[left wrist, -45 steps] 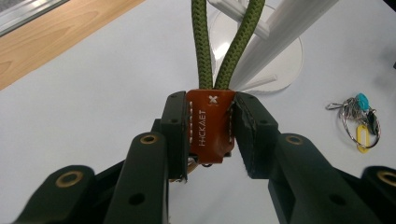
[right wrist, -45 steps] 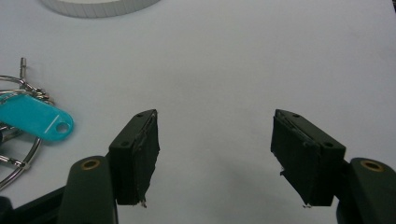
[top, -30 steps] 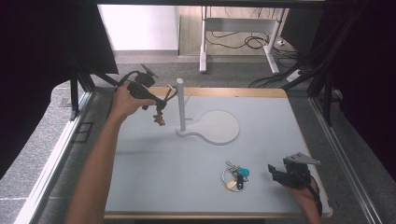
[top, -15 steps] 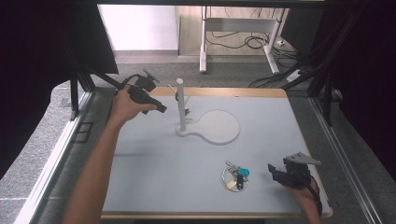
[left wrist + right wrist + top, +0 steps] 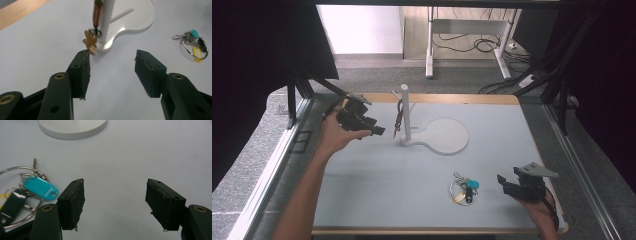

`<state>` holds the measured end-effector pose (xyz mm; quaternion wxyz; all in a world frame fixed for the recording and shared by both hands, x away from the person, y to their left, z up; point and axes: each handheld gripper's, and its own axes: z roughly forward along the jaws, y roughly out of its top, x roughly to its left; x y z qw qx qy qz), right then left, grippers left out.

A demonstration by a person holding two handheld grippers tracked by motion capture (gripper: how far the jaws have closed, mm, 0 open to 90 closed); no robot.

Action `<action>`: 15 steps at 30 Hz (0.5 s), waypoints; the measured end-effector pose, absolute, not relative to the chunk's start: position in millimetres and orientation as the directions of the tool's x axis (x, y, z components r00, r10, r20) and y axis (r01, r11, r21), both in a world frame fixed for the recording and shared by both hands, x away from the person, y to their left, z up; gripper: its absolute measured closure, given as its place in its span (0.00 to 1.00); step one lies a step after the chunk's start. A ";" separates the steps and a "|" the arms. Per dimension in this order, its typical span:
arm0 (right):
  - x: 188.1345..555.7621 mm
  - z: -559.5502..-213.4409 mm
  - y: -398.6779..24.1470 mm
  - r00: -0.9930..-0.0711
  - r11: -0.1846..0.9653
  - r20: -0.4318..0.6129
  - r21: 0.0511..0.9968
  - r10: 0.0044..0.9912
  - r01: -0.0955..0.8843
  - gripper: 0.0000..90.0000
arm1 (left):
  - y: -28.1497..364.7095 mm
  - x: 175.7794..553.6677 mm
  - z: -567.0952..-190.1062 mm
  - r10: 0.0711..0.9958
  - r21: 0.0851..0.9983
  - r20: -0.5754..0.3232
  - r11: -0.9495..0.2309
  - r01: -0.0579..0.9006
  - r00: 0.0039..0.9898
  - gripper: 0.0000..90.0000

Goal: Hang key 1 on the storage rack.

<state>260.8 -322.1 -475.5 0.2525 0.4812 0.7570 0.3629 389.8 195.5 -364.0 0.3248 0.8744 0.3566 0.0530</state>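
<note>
Left tool (image 5: 377, 131) now back from keychain (image 5: 93, 30) on stand (image 5: 406, 116), jaws wide; right tool (image 5: 115, 200) wide.

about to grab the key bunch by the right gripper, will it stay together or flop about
Likely floppy: the key bunch is loose tags and keys on a thin wire ring, so they would dangle and swing. It probably slides on the smooth table if pushed. Pinching the ring may let it pivot.
</note>
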 end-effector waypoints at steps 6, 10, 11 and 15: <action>261.5 -462.6 -314.4 -0.489 0.315 -0.022 0.790 0.872 0.526 0.35 | 198.9 377.7 -380.5 0.642 0.595 -0.128 -0.560 0.576 0.756 0.49; 263.6 -457.0 -311.0 -0.528 0.357 -0.034 0.773 0.849 0.525 0.36 | 199.3 367.7 -390.5 0.633 0.591 -0.137 -0.565 0.576 0.762 0.48; 263.6 -457.0 -311.0 -0.528 0.357 -0.034 0.773 0.849 0.525 0.36 | 199.9 365.9 -392.5 0.630 0.586 -0.140 -0.570 0.576 0.764 0.48; 264.2 -453.0 -305.8 -0.569 0.426 -0.069 0.738 0.820 0.524 0.39 | 203.7 353.4 -404.3 0.631 0.586 -0.150 -0.563 0.583 0.761 0.48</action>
